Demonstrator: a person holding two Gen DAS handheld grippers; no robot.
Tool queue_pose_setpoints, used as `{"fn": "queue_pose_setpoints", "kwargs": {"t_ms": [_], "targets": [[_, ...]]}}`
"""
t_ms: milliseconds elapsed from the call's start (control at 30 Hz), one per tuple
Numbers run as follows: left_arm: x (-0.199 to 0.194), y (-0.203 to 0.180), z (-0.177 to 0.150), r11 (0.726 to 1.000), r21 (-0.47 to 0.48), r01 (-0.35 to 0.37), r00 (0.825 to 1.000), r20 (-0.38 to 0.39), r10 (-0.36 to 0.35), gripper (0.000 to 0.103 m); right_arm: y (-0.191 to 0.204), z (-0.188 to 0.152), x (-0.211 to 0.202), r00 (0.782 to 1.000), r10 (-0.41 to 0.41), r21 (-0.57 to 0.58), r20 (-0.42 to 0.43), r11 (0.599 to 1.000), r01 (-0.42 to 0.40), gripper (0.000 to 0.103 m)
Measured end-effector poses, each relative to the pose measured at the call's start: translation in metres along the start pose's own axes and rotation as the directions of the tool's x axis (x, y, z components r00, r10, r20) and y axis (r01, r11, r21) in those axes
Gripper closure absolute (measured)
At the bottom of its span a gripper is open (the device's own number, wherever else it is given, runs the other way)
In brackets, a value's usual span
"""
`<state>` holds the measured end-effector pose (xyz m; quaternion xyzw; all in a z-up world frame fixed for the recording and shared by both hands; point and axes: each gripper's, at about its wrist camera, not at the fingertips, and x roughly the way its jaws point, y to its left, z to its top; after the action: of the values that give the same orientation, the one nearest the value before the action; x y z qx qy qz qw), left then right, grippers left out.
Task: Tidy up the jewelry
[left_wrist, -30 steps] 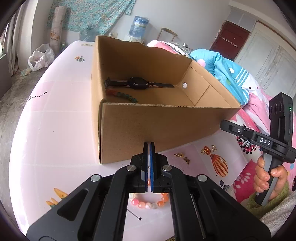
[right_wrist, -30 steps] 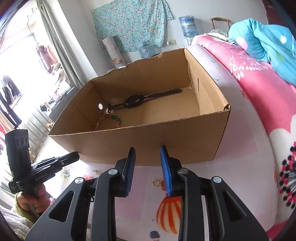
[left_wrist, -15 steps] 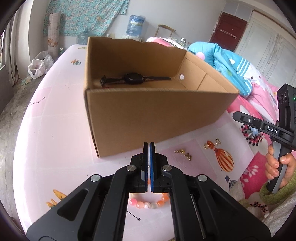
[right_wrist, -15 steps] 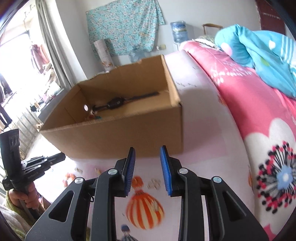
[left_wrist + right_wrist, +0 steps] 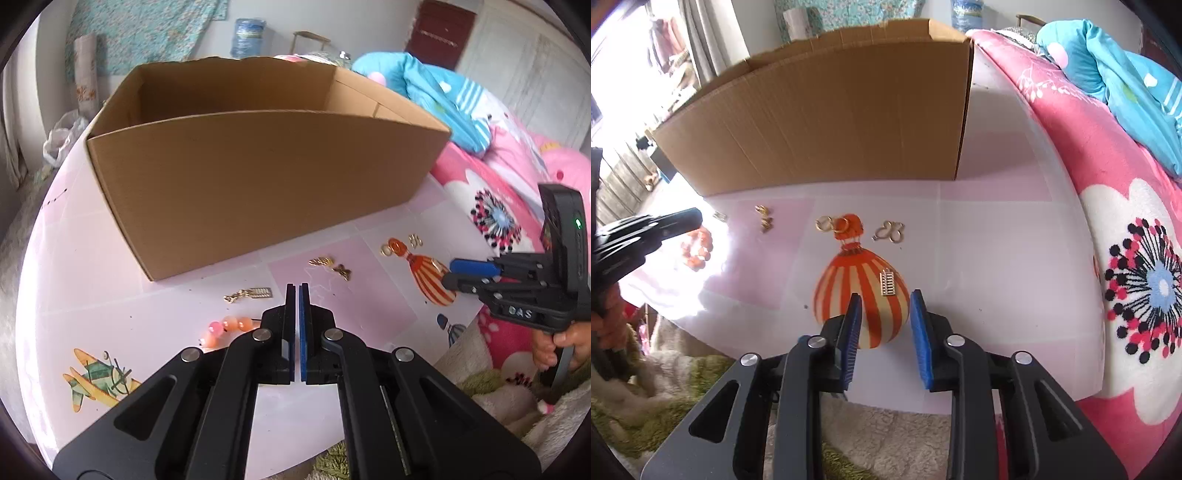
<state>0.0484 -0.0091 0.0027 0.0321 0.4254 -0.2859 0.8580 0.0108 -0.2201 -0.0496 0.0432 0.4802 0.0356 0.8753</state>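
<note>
My left gripper (image 5: 298, 286) is shut with nothing in it, hovering over the pink table (image 5: 92, 258) in front of the cardboard box (image 5: 258, 177). An orange bead bracelet (image 5: 225, 328) lies just left of its fingers, and a gold chain piece (image 5: 251, 294) lies ahead. My right gripper (image 5: 885, 295) is open and its jaws are closing. It hangs low over the balloon print, and a small gold ladder-shaped charm (image 5: 887, 282) lies on the table just ahead of the gap, untouched by the pads. Gold hoops (image 5: 827, 223) and a butterfly-shaped piece (image 5: 892, 230) lie beyond.
The box wall (image 5: 820, 122) hides its contents from both views. More small gold earrings (image 5: 764, 216) lie near the box's foot. A pink flowered blanket (image 5: 1108, 184) and a blue quilt (image 5: 1126, 74) border the table on the right. A fluffy cloth (image 5: 886, 435) lies below the near edge.
Both grippers have drawn back from the box and sunk toward the table, so the box's inside has gone out of sight. The right jaws have narrowed slightly above the charm.
</note>
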Motion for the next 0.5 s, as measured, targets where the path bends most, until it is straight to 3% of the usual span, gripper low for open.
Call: {"fn": "queue_pose_setpoints", "kwargs": {"t_ms": [167,500], "targets": [[0.003,-0.010,-0.002,1.000,0.031,0.005,1.000,-0.009,-0.005,0.102,0.006,0.004,0.003,1.000,-0.007,-0.032,0.008,0.999,0.007,0.098],[0.006,-0.015,-0.002,0.998,0.061,-0.009,1.000,-0.018,0.010,0.102,0.013,0.014,0.010,0.999,0.022,-0.036,0.035,0.999,-0.021,0.099]]}}
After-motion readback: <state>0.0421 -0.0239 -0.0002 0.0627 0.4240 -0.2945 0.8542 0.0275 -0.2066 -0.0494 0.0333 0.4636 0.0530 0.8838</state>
